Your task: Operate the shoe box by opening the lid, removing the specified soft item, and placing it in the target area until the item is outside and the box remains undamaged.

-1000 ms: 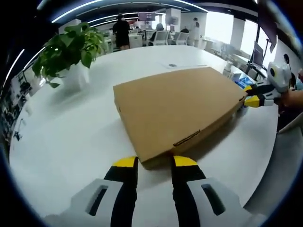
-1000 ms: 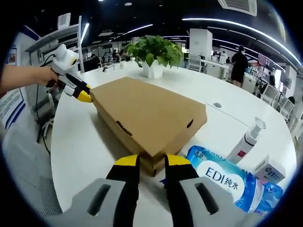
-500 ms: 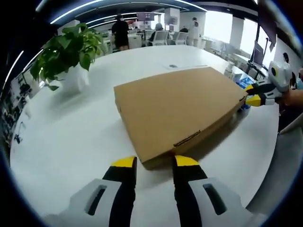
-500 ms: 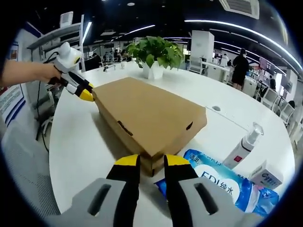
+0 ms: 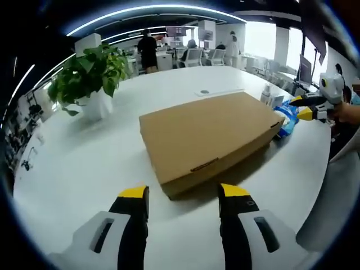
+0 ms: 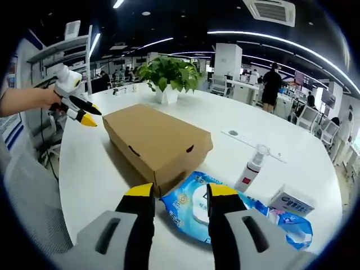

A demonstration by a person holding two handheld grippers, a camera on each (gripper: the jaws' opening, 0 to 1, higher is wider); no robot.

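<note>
The shoe box [image 5: 211, 135] lies flat in the middle of the white counter [image 5: 84, 163], its lid closed. It looks like thin cardboard, light and easy to dent, so the lid edge near the small slots is probably the best place to hold. Both the left tongs [image 5: 183, 194] and the right tongs [image 6: 174, 192] are released and grasp nothing. A blue wipes pack [image 6: 197, 205] lies just beside the box.

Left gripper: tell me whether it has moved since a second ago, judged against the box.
Yes. The left gripper has backed off from the shoe box corner it flanked; white table now shows between them, and its jaws stand wider apart.
</note>
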